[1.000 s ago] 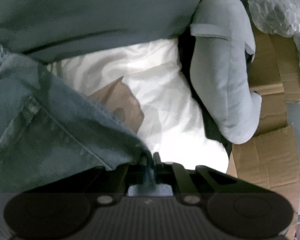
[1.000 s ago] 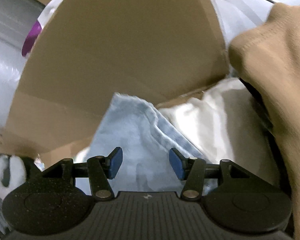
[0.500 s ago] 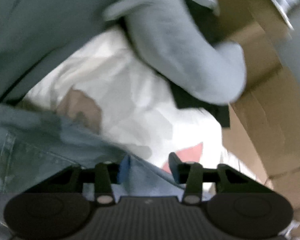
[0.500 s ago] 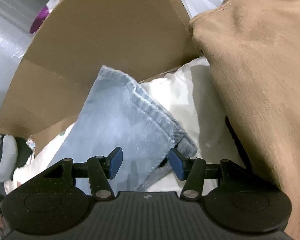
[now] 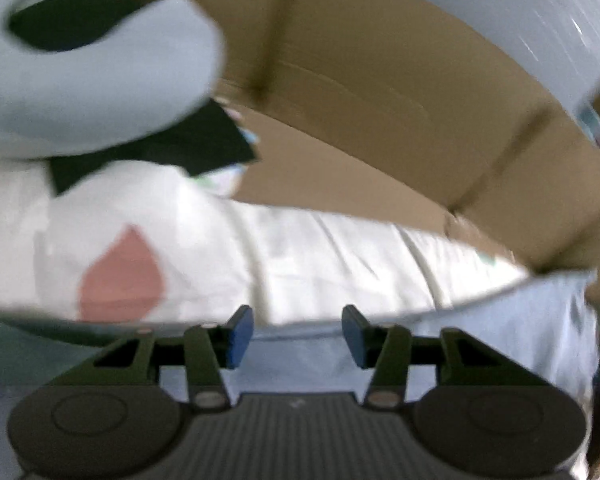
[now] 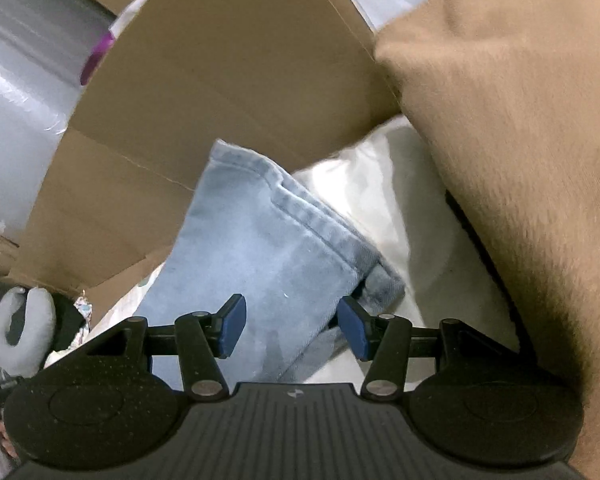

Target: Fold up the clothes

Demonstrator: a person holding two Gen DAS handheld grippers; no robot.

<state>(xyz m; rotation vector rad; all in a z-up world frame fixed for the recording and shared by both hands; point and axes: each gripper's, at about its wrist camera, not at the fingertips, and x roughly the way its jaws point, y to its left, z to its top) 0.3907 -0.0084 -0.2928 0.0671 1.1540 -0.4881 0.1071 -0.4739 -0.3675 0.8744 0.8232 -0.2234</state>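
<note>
Pale blue denim is what both our cameras look down on: the jeans [image 6: 268, 248] lie flat on the white sheet [image 6: 400, 208], one leg doubled over itself, its stitched hem pointing away from us toward the cardboard [image 6: 220, 80] standing behind the bed. In the right wrist view the leg's long axis runs from just under our right gripper [image 6: 290, 322] up and slightly left to that hem, so the cloth lies straight ahead of the fingers, lengthwise along our reach. The right jaws stand wide apart with nothing between them; the denim passes beneath the gap, and its thick seamed edge sits just beside the right pad.

Our left gripper [image 5: 298, 334] is likewise spread wide and empty. Through its blurred view the denim [image 5: 500, 340] shows as a band across the bottom, running off to the right, with the sheet and its pink patch [image 5: 120, 276] beyond. A grey neck pillow [image 5: 92, 72] sits up to the left, a tan garment [image 6: 520, 160] to the far right.

We judge the right gripper better placed for the hem end, since the hem lies dead ahead of it. Whether this fold is complete or wants another, we cannot tell.
</note>
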